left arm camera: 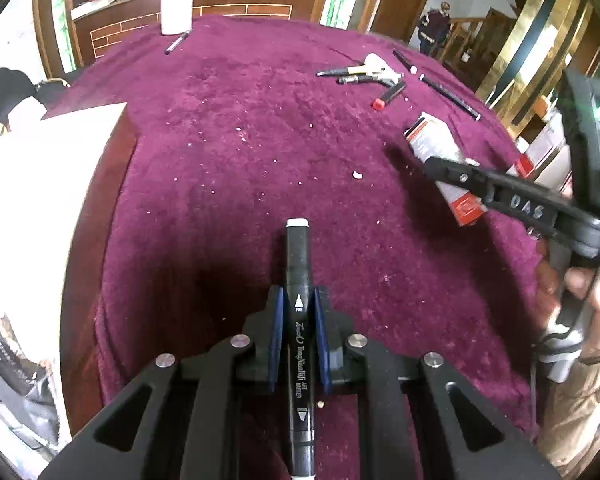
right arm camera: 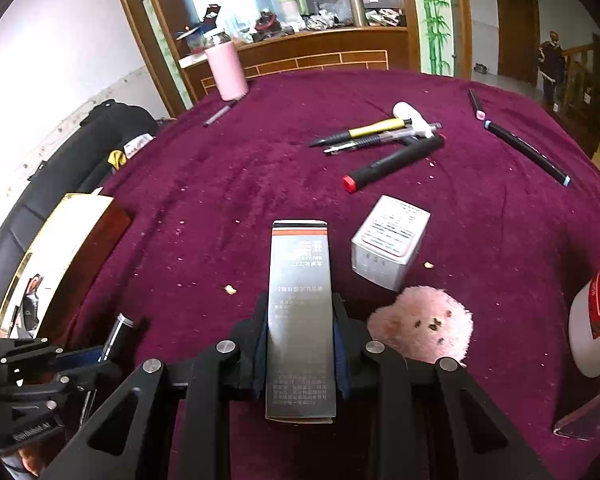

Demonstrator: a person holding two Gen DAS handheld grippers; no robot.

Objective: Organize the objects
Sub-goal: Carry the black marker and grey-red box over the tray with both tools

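The left tongs (left arm camera: 298, 344) clamp a black art marker (left arm camera: 299, 280) at the lower centre, above the purple-clothed worktop (left arm camera: 240, 160). The right tongs (right arm camera: 300, 344) clamp a tall grey carton (right arm camera: 300, 300) at the lower centre, beside a pink plush toy (right arm camera: 420, 328).

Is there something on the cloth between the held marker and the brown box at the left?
Nothing visible: the left gripper holds the marker, and only bare cloth lies toward the box.

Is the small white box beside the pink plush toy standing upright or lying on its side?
Lying on its side: the small white box rests flat on the purple tablecloth, its printed face up, beside the pink plush toy.
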